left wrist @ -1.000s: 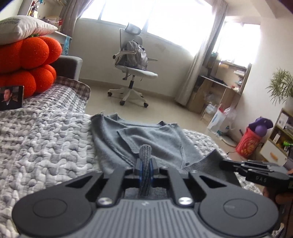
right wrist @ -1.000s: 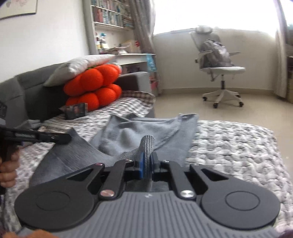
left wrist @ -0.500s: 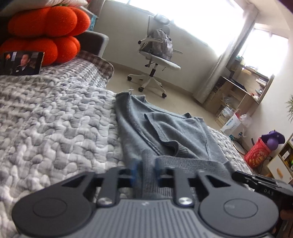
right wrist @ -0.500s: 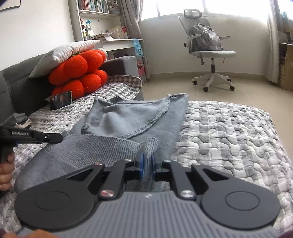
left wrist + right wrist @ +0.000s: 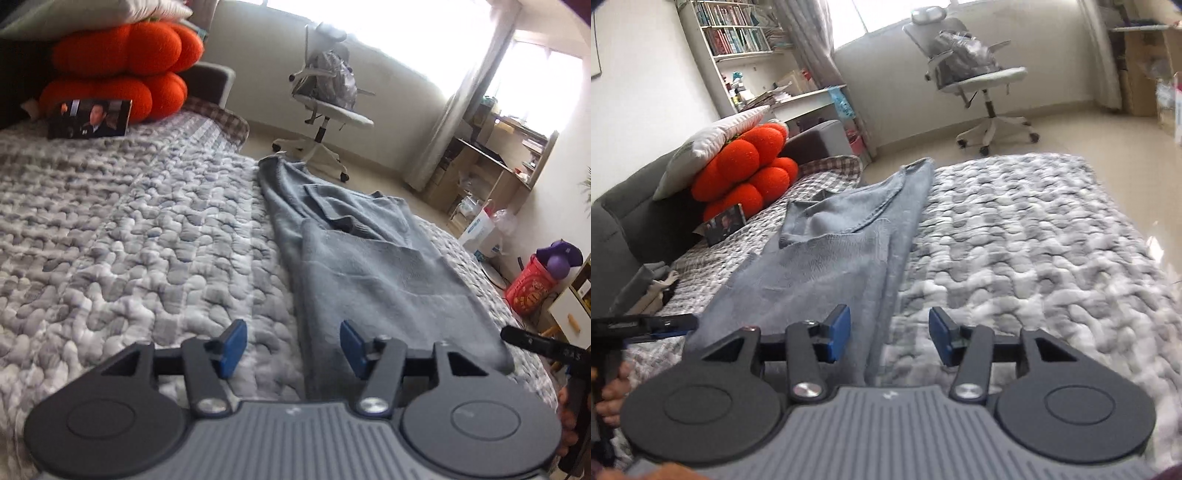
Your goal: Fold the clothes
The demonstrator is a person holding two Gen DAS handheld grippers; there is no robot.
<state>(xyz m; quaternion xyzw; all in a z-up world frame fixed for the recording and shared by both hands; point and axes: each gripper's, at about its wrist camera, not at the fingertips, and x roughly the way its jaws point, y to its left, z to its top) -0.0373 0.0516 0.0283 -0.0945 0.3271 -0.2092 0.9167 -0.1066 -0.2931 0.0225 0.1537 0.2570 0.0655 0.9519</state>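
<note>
The gray sweater (image 5: pixel 373 273) lies flat and folded on the bumpy blanket (image 5: pixel 129 236). The left gripper (image 5: pixel 293 349) and right gripper (image 5: pixel 889 334) have just been opening; both hold nothing, with a sweater edge lying loose between each pair of jaws

Both wrist cameras sit low and close over the bed (image 5: pixel 110 236), facing the window wall; both views share the sweater (image 5: pixel 369 266) and office chair (image 5: pixel 975 74).

Bright daylight through wide windows (image 5: pixel 388 33), grey curtains (image 5: pixel 465 110) alongside. White office chair (image 5: pixel 975 77) on pale glossy floor (image 5: pixel 1071 125). Bookshelf (image 5: pixel 735 40) against white wall. Grey sofa (image 5: pixel 624 206) with orange cushion (image 5: pixel 122 66). Quilted grey-white bedspread (image 5: pixel 110 240). Wooden desk (image 5: pixel 491 173) at right.
</note>
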